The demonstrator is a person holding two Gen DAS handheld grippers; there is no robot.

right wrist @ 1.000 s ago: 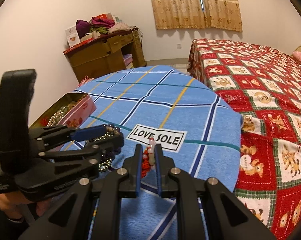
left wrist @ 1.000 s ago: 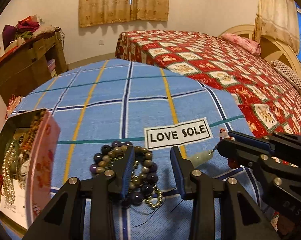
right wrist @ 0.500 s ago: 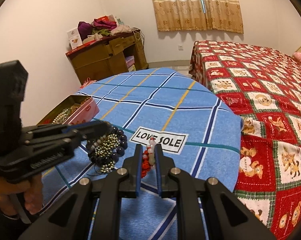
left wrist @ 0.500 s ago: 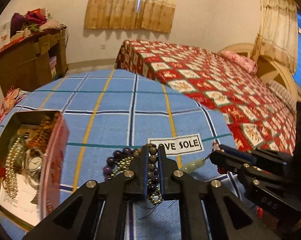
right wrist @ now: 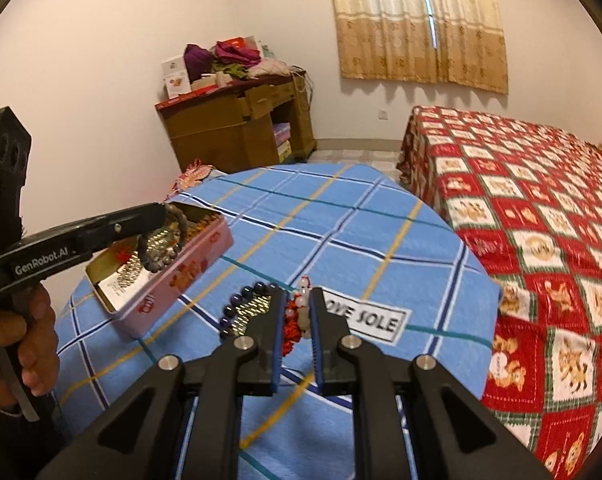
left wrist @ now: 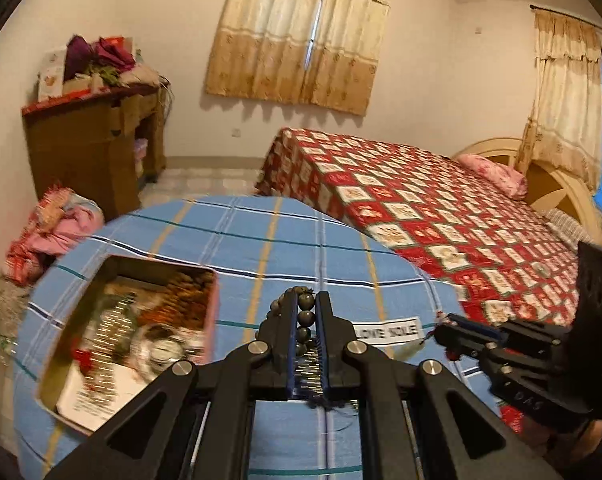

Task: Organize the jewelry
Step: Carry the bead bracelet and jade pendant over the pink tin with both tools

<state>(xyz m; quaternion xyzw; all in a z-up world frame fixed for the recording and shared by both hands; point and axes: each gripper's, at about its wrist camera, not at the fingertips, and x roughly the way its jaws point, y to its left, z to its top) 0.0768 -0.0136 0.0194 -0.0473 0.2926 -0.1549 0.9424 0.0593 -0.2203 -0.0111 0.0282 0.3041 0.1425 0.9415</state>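
My left gripper (left wrist: 305,312) is shut on a dark bead bracelet (left wrist: 304,312) and holds it lifted; in the right wrist view the bracelet (right wrist: 163,250) hangs over the open pink tin (right wrist: 173,276). The tin (left wrist: 211,320) holds several necklaces and a watch. My right gripper (right wrist: 301,312) is shut on a red and white bead charm (right wrist: 297,318) above the blue checked cloth (right wrist: 341,232). A purple bead bracelet with a gold chain (right wrist: 247,304) lies on the cloth just left of the right gripper.
A white "LOVE SOLE" label (right wrist: 371,320) lies on the cloth. A bed with a red patterned cover (right wrist: 533,208) stands to the right. A wooden dresser (right wrist: 237,128) with clothes stands against the far wall.
My left gripper closed on the dark bead bracelet, lifted it off the cloth and carried it left over the tin. The right gripper stayed shut on the charm.
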